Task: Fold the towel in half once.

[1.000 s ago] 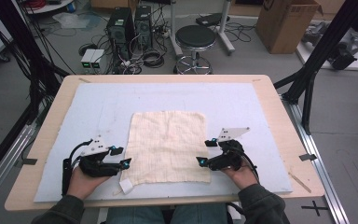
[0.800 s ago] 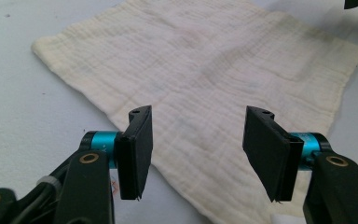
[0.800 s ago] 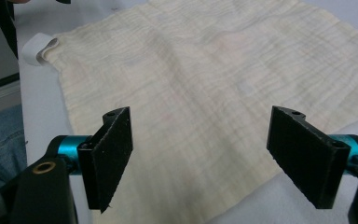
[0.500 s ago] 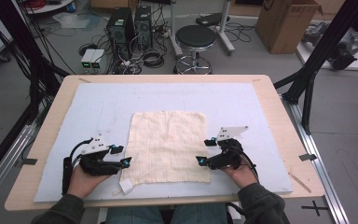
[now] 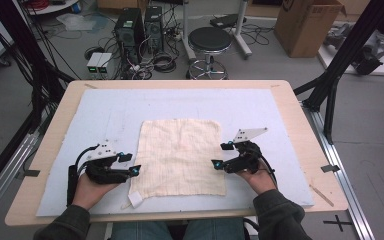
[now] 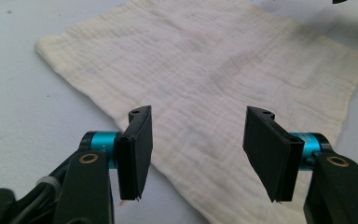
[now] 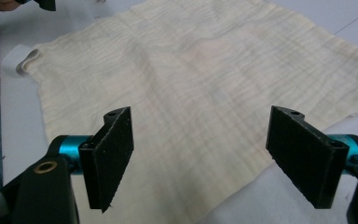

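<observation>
High view: the cloth (image 5: 180, 157) lies flat at the middle of the counter (image 5: 300, 130), on a pale mat (image 5: 260, 107). The left gripper (image 5: 130, 164) sits at its nine o'clock edge, the right gripper (image 5: 219, 156) at three o'clock — both with fingers apart, clamped on nothing. A white tag (image 5: 135, 200) juts out at seven o'clock.

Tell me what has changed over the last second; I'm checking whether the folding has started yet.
Nothing visibly changed. The cream cloth lies flat on the blue-grey mat as before, and the left tongs and right tongs sit open at its left and right edges in the same spots, holding nothing.
</observation>
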The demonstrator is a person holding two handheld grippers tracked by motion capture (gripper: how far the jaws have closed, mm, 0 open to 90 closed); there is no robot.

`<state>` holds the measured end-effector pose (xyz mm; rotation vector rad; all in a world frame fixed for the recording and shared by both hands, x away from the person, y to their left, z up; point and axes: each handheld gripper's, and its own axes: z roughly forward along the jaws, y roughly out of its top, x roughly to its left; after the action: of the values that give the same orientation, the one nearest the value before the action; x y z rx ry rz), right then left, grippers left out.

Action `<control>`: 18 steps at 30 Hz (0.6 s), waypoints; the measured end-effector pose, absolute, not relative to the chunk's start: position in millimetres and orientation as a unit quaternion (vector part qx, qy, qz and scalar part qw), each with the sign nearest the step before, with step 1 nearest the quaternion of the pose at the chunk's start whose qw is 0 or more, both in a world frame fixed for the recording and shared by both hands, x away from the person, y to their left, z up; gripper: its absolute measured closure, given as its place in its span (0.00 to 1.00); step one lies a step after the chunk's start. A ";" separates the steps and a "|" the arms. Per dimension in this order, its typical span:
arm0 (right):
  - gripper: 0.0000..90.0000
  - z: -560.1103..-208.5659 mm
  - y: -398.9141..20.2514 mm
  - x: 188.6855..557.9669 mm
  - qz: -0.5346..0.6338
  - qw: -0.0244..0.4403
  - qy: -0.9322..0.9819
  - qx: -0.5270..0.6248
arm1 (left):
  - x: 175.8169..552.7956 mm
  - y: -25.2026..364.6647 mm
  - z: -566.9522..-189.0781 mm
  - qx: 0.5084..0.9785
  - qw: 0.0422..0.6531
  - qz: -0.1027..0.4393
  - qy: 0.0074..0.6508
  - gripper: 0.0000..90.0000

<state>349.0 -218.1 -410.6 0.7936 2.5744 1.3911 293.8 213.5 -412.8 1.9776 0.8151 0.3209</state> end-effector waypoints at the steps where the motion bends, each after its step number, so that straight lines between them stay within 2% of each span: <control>1: 0.25 -409.4 -218.1 351.7 0.457 0.056 0.848 0.262 | 295.6 212.9 -411.4 0.806 0.471 0.132 0.333 0.48; 18: 0.27 -386.3 -217.6 398.8 0.443 0.064 0.849 0.282 | 343.8 207.8 -386.7 0.791 0.480 0.138 0.353 0.48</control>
<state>398.8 -217.6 -386.3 0.8532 2.5631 1.3367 343.8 207.8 -386.7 1.9293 0.8618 0.3369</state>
